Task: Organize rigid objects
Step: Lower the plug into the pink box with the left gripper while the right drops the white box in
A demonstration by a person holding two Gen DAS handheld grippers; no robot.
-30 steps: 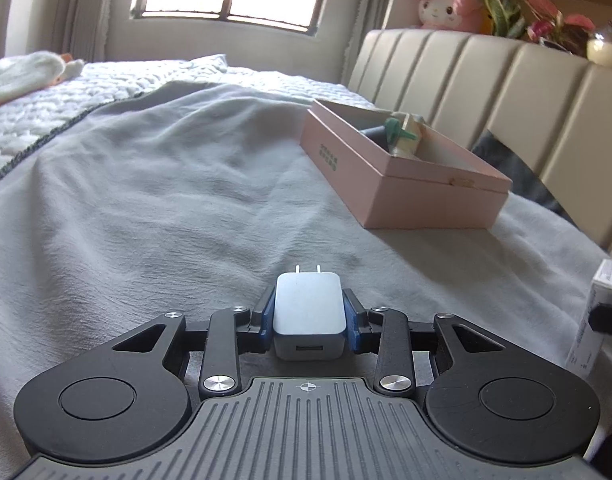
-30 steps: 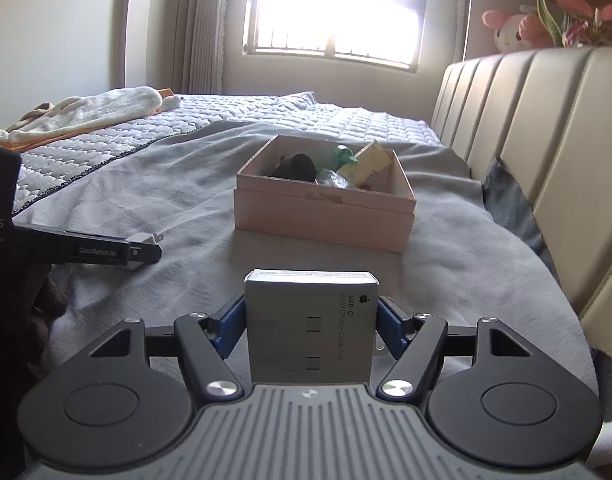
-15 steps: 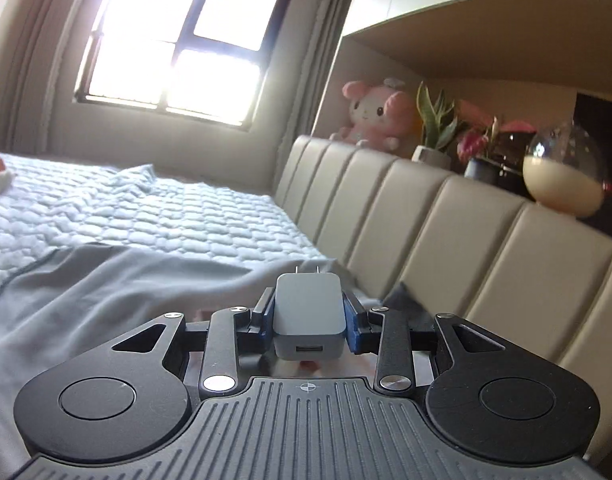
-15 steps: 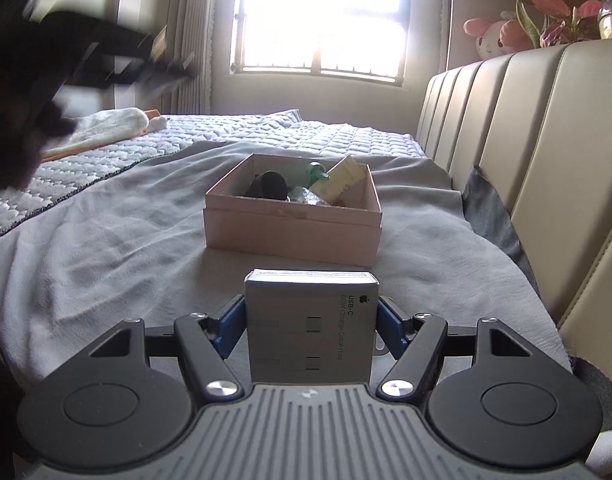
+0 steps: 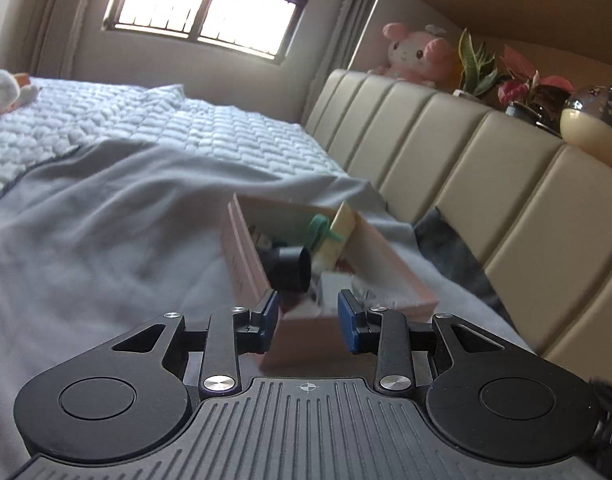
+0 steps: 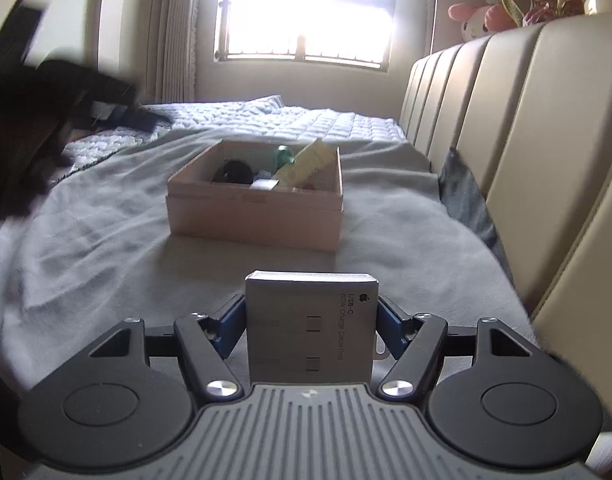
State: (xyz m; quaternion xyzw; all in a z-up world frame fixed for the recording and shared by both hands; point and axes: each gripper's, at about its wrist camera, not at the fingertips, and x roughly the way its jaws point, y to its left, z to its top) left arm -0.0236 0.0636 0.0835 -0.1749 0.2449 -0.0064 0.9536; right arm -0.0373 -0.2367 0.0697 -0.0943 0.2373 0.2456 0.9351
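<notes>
A pink box lies on the grey blanket and also shows in the right wrist view. It holds a black cylinder, a green item, a yellow pack and a white charger. My left gripper is open and empty, just above the box's near end. My right gripper is shut on a white USB-C cable box, held low over the blanket short of the pink box. The left gripper shows blurred at the left of the right wrist view.
A beige padded headboard runs along the right, with a pink plush, plants and a round lamp on its ledge. A white quilt lies beyond the blanket under the window.
My left gripper swung over the pink box, opened and let go of the white charger, which now lies in the box. My right gripper, with the cable box, moved slightly back from the pink box.
</notes>
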